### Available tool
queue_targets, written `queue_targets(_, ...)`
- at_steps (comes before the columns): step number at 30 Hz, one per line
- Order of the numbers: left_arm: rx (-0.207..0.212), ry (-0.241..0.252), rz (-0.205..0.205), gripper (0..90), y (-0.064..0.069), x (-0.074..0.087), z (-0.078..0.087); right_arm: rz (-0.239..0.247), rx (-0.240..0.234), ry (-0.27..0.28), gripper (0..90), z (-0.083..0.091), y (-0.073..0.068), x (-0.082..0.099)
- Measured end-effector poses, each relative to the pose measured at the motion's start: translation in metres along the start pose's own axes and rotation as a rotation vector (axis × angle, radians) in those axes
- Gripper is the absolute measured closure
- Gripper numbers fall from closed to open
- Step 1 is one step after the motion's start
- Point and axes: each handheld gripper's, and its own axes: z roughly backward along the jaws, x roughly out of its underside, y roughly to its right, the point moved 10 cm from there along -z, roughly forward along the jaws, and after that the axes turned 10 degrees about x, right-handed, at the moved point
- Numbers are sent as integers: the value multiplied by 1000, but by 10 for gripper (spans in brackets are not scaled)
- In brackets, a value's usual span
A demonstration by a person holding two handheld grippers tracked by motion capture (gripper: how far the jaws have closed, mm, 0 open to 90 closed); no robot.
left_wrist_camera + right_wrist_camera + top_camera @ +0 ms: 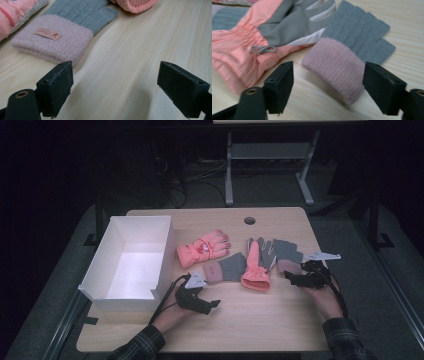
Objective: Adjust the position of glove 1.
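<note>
An empty white cardboard box [131, 257] sits at the left of the wooden surface [260, 320]. The left hand-held gripper [212, 304], jaws apart, rests before one grey-and-pink knit glove [60, 35]. The right hand-held gripper [328, 85], jaws spread, straddles the other knit glove's pink cuff [337, 68], so closing there looks next.

This is looking like a lab or office workroom, dimly lit. A light wooden desk [280, 315] with a cable hole [249, 220] is standing on grey carpet [345, 227]. Beyond it, cables [175, 185] are trailing past what seems another desk's white metal legs [229, 175].
</note>
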Motion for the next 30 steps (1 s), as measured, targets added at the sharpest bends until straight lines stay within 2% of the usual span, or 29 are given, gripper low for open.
queue_targets(2,1,-4,-2,127,0,0,0,-1,6,-4,258,-2,2,-1)
queue_targets(3,1,7,2,128,1,-1,0,-23,4,-7,258,-5,4,-3)
queue_targets(7,4,5,6,127,3,0,0,-30,17,-13,262,-9,9,-8)
queue_targets(8,5,5,9,127,3,-1,0,-36,2,-8,280,-11,10,-12)
queue_targets(11,0,1,-11,122,3,-2,3,-48,3,7,332,-16,13,-18)
queue_targets(14,1,22,-11,119,5,-7,5,-49,7,15,401,-20,15,-24)
queue_targets(17,8,18,-7,118,6,-7,7,-48,9,28,450,-24,16,-28)
queue_targets(26,11,20,2,123,4,-7,9,-55,-1,-3,548,-41,17,-24)
queue_targets(30,14,20,6,127,4,-7,8,-40,3,-44,613,-49,17,-16)
